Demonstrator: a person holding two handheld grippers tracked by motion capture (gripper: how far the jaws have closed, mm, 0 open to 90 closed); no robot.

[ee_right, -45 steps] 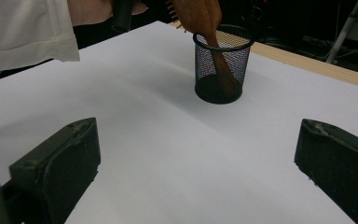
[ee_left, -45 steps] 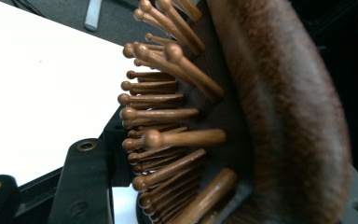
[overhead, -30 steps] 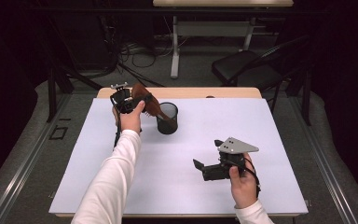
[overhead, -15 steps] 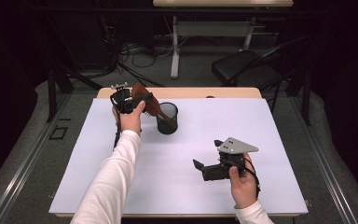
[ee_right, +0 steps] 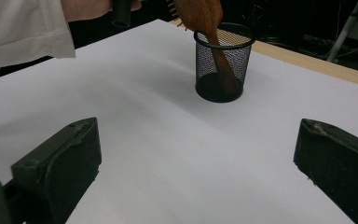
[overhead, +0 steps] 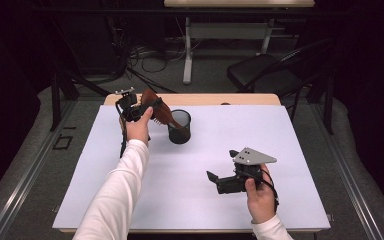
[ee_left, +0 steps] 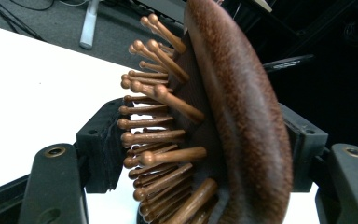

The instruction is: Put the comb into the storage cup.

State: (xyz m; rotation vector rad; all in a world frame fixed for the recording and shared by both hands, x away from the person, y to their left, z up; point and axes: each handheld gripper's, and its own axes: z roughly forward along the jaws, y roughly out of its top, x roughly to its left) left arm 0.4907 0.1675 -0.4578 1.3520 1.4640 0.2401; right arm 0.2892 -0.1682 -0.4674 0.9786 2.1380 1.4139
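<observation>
Hairbrush [overhead: 159,111], wooden, paddle type with ball-tipped wooden pins on a dark cushion: held by its head in the left tool [overhead: 141,108], handle end down inside the black mesh cup [overhead: 179,126], which stands on the white tabletop [overhead: 280,150] toward its far edge. Left gripper view: the jaws are closed on the head, one pad against the smooth rounded back [ee_left: 242,107], the other against the pin side [ee_left: 154,135]. Right gripper view: the handle [ee_right: 221,60] runs slantwise from the cup's rim to its floor, so the brush leans rather than stands plumb. Judgement on handling: rigid, light to moderate weight, head-heavy; the polished back looks slick and curved, so a pad there may slide, while the pins and cushion give slightly and could let the head rock in the grip. Pins are the fragile part; avoid hard squeeze across them. A steadier hold would probably be at the neck or the head's edges. The cup is light wire mesh and likely to tip or skid toward the left tool if the leaning brush is pushed sideways or released abruptly. Right tool [overhead: 223,181] rests near the cup's opposite, near side, well apart from it, jaws wide and holding nothing
</observation>
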